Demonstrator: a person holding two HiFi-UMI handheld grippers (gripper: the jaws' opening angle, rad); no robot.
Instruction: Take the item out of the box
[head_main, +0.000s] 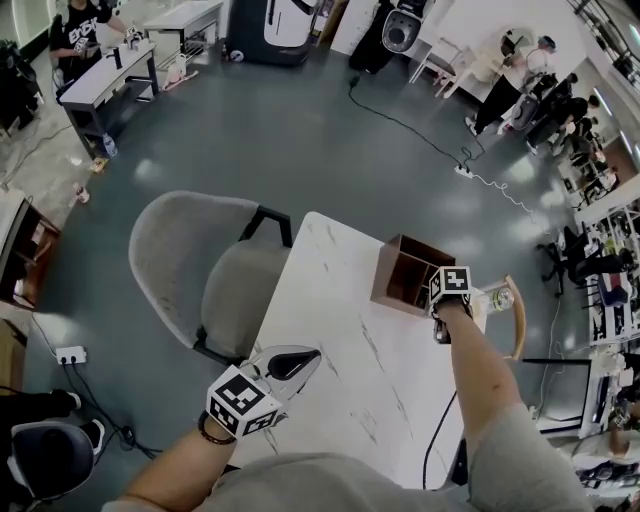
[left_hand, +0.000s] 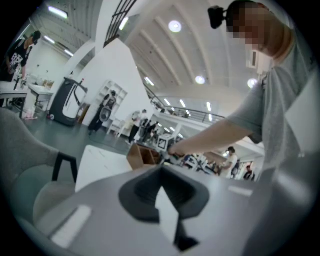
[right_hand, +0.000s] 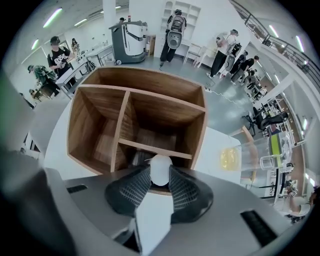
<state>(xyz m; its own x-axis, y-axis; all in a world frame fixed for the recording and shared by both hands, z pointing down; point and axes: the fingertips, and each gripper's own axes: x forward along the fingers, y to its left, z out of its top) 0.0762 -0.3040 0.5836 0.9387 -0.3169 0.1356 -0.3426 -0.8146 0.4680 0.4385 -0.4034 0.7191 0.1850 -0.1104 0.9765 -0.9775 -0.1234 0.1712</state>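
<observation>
A brown wooden box (head_main: 403, 272) with inner dividers stands open-topped at the far right of the white marble table (head_main: 340, 310). In the right gripper view I look down into the box (right_hand: 135, 107). My right gripper (right_hand: 160, 176) is above its near compartment, shut on a small white rounded item (right_hand: 161, 167) pinched between the ribbed pads. In the head view only the marker cube of the right gripper (head_main: 447, 300) shows, at the box's near right corner. My left gripper (head_main: 292, 362) hovers over the table's near left edge, jaws together and empty. From there the box (left_hand: 142, 155) is seen far off.
A clear plastic container with yellow liquid (right_hand: 250, 156) stands just right of the box. A grey padded chair (head_main: 200, 262) sits left of the table and a wooden chair (head_main: 516, 318) at its right. A cable (head_main: 440, 430) hangs by the table's right edge. People work at distant benches.
</observation>
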